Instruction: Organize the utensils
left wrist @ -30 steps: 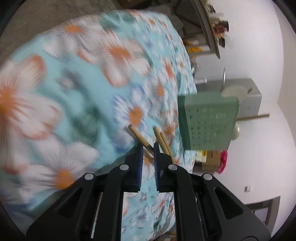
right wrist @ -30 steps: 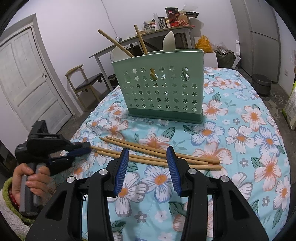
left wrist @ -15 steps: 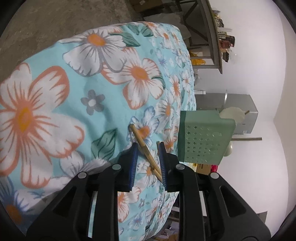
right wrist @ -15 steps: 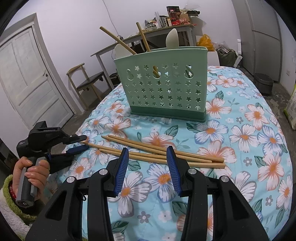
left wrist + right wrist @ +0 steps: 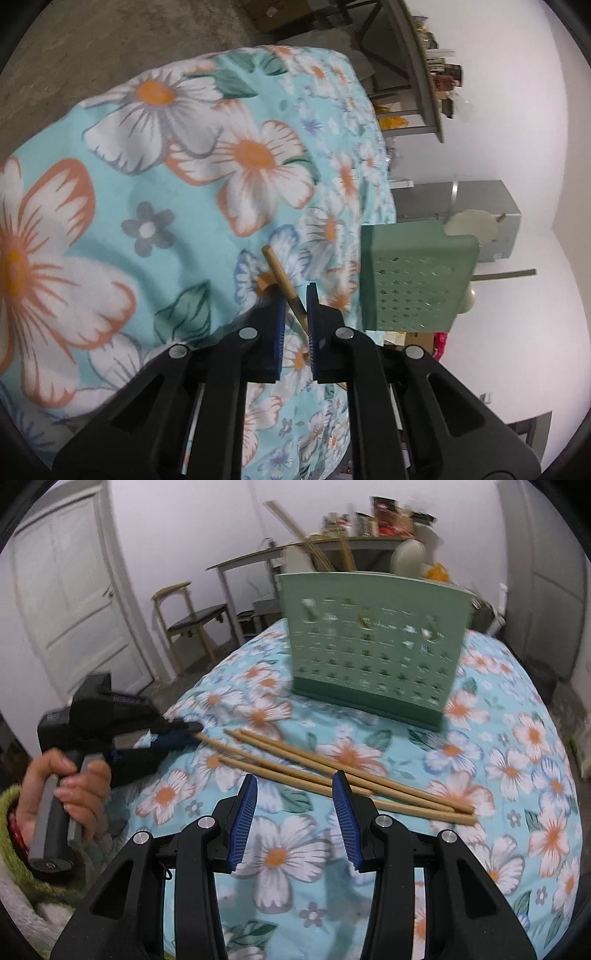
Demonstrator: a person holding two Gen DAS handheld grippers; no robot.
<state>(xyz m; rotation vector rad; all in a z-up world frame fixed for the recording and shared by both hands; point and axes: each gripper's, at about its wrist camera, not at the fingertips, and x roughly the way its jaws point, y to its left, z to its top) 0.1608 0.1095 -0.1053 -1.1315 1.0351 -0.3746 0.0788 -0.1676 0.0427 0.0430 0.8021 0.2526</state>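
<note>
The left claw (image 5: 294, 297) has narrowed to pinch one chopstick (image 5: 283, 281) end, while the right claw (image 5: 294, 788) stays spread above the others.

Table wore blue flower cloth (image 5: 517, 775). Green holder with star holes (image 5: 373, 657) stood upright on cloth, toward far side. Four wooden chopsticks (image 5: 332, 771) lay flat on cloth in front of holder, close together, near middle. One chopstick's end (image 5: 280, 277) poked out over cloth.
</note>
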